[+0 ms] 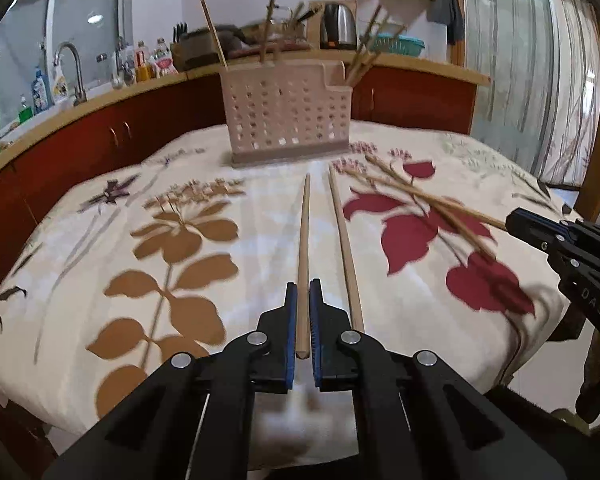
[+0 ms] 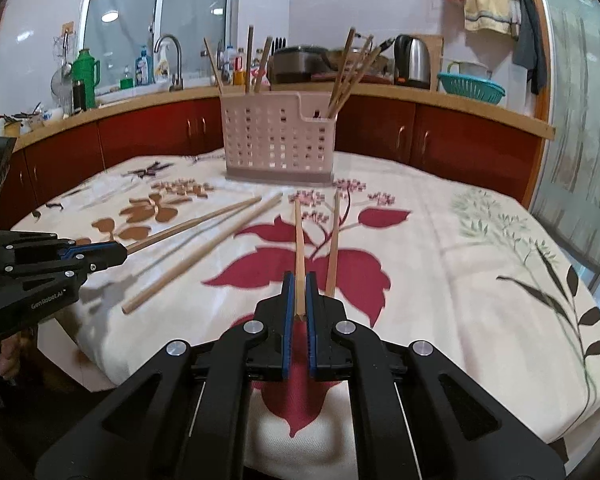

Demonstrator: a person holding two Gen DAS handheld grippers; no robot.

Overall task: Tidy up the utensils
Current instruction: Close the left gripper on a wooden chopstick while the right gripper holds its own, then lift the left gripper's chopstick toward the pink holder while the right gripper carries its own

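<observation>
My left gripper (image 1: 303, 292) is shut on the near end of a wooden chopstick (image 1: 304, 248) that points toward the pink perforated utensil holder (image 1: 288, 120). A second chopstick (image 1: 342, 232) lies on the cloth just right of it. My right gripper (image 2: 299, 286) is shut on another chopstick (image 2: 298, 240), with a loose one (image 2: 333, 240) beside it. The holder (image 2: 278, 140) stands at the table's far side with several chopsticks upright in it. Each gripper shows in the other's view: the right (image 1: 512, 220), the left (image 2: 120, 254).
The table has a floral cloth (image 1: 180, 240). A loose chopstick (image 2: 204, 254) lies at left in the right wrist view. Behind runs a counter with a sink tap (image 2: 172, 56), bottles, a kettle (image 2: 414, 60) and a teal basket (image 2: 470, 88).
</observation>
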